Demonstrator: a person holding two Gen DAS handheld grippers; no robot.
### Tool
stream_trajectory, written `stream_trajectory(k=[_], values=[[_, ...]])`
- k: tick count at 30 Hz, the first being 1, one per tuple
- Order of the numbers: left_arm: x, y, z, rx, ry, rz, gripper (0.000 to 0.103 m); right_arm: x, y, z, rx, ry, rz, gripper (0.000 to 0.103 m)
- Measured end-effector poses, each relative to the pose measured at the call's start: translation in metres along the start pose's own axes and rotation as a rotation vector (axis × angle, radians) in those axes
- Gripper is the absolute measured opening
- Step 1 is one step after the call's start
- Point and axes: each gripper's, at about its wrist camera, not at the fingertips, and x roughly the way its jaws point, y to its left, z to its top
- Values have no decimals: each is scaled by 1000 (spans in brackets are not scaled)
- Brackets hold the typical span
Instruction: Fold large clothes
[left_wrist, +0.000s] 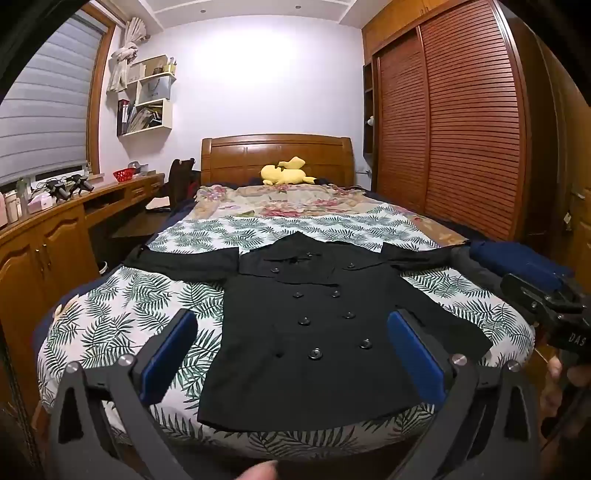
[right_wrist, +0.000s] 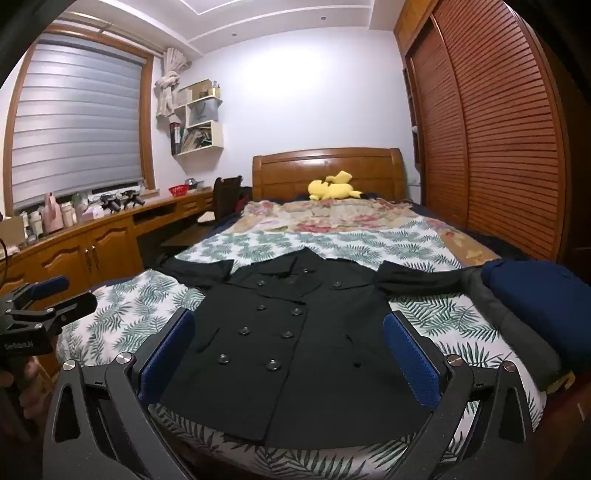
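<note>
A black double-breasted coat (left_wrist: 317, 325) lies flat and face up on the bed, sleeves spread out to both sides, hem toward me; it also shows in the right wrist view (right_wrist: 291, 343). My left gripper (left_wrist: 295, 354) is open and empty, held above the foot of the bed near the coat's hem. My right gripper (right_wrist: 291, 354) is open and empty at about the same height. Each gripper shows at the edge of the other's view: the right one (left_wrist: 546, 306) and the left one (right_wrist: 48, 295).
The bed has a leaf-print sheet (left_wrist: 122, 317) and a floral cover (left_wrist: 280, 203). Folded navy and grey clothes (right_wrist: 535, 314) sit at its right edge. A yellow plush (left_wrist: 284, 173) lies by the headboard. A wooden desk (left_wrist: 55, 221) runs on the left, a louvred wardrobe (left_wrist: 461, 129) on the right.
</note>
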Motion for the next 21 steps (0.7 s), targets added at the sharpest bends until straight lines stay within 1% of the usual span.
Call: stream_trajectory(k=[4, 5, 11, 21], values=[[0, 0, -1, 5, 2, -3, 103, 2, 1, -1, -2, 8, -4, 103], [0, 1, -1, 4, 3, -7, 103, 0, 0, -1, 7, -12, 0, 103], [-2, 2, -3, -1, 6, -8, 103, 0, -3, -3, 18, -13, 3, 103], [-1, -1, -3, -1, 7, -5, 103, 1, 5, -7, 17, -9, 3, 103]])
